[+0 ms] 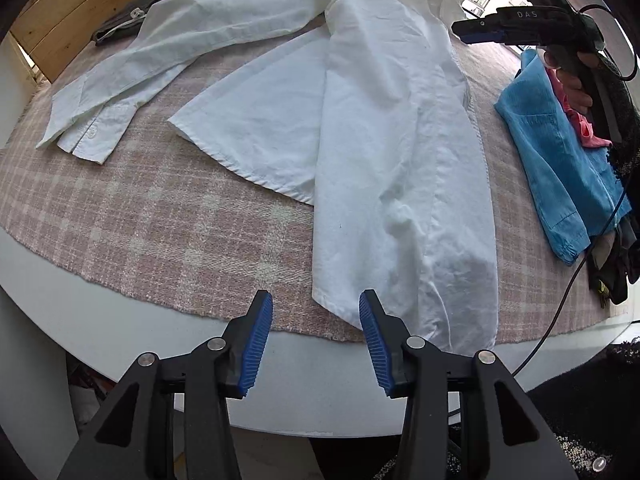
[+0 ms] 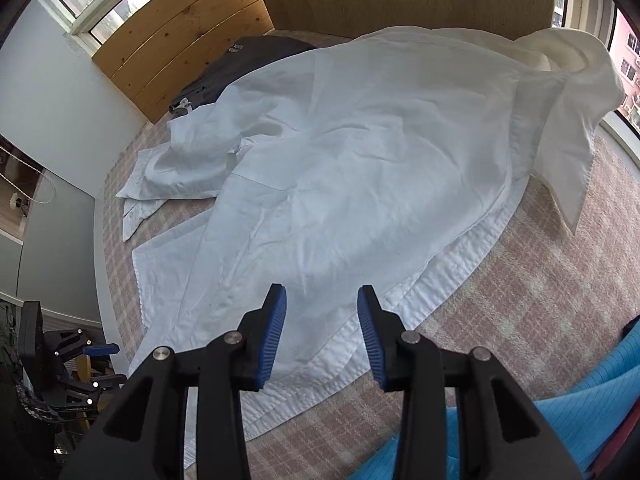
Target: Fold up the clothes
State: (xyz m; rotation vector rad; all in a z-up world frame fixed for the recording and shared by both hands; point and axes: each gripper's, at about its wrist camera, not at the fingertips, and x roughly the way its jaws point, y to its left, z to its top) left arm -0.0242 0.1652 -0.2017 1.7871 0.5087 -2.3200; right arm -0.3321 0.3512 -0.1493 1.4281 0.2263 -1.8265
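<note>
While pink plaid cloth (image 1: 160, 240) covers round table (image 1: 60, 320), white shirt (image 1: 400, 140) lies flat on it, right half folded in, long axis running from hem near left gripper (image 1: 316, 340) away to collar (image 2: 560, 56). Unfolded sleeve (image 1: 160, 64) stretches far left, so left side is nearer to it. Blue garment (image 1: 560, 152) sits right. Right gripper (image 2: 322, 332) hovers over placket edge. Both jaws spread wide, holding nothing.
</note>
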